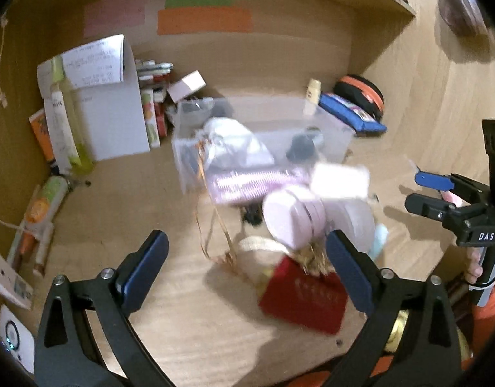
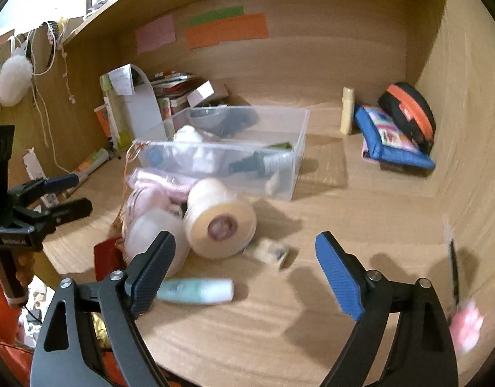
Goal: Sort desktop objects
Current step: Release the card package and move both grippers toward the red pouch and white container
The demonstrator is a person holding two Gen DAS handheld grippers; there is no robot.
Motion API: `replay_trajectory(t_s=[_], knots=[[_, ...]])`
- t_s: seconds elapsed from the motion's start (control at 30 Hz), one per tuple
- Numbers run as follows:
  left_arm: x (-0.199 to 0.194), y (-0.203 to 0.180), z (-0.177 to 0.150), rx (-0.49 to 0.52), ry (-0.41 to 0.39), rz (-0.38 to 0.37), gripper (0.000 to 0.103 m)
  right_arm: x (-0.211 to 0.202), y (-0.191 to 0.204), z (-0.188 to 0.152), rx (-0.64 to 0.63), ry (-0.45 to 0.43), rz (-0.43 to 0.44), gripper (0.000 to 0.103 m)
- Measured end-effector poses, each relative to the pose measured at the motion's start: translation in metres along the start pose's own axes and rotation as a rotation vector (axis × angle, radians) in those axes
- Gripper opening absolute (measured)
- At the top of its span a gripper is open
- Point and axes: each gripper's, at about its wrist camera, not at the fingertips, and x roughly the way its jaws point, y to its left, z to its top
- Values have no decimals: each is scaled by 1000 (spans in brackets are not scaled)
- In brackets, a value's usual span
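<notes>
A clear plastic bin [image 1: 331, 135] [image 2: 296, 148] stands mid-desk with a white bundle and a dark bottle inside. In front of it lies a heap: a pink pouch [image 1: 247, 183], a pale round case [image 1: 292, 219] [image 2: 157, 235], a cream tape roll [image 2: 220, 222], a red box [image 1: 305, 296] and a mint tube [image 2: 196, 290]. My left gripper [image 1: 247, 267] is open and empty above the heap's near left side. My right gripper [image 2: 247, 271] is open and empty, just right of the tube; it also shows in the left wrist view [image 1: 421, 190].
Books and a white folder [image 1: 115, 113] stand at the back left. A blue pouch [image 2: 392, 142] and a black-orange case [image 2: 408, 113] lie at the back right beside a cream bottle [image 2: 347, 113]. A pen with a pink end [image 2: 457, 293] lies at the far right.
</notes>
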Motion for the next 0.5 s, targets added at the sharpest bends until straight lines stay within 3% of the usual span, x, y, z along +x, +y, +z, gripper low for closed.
replay_trajectory(t_s=[0.17,0.4,0.5], knots=[[-2,-6,-22,13,23,-6,99,3,16,-9,2,7,74,87],[-1,-2,-36,35,54,-26,99,33,49,-11,-40,86,168,86],[0,-4,-40,55,62,-43,99,45,57,-10,-18,112,201,79]])
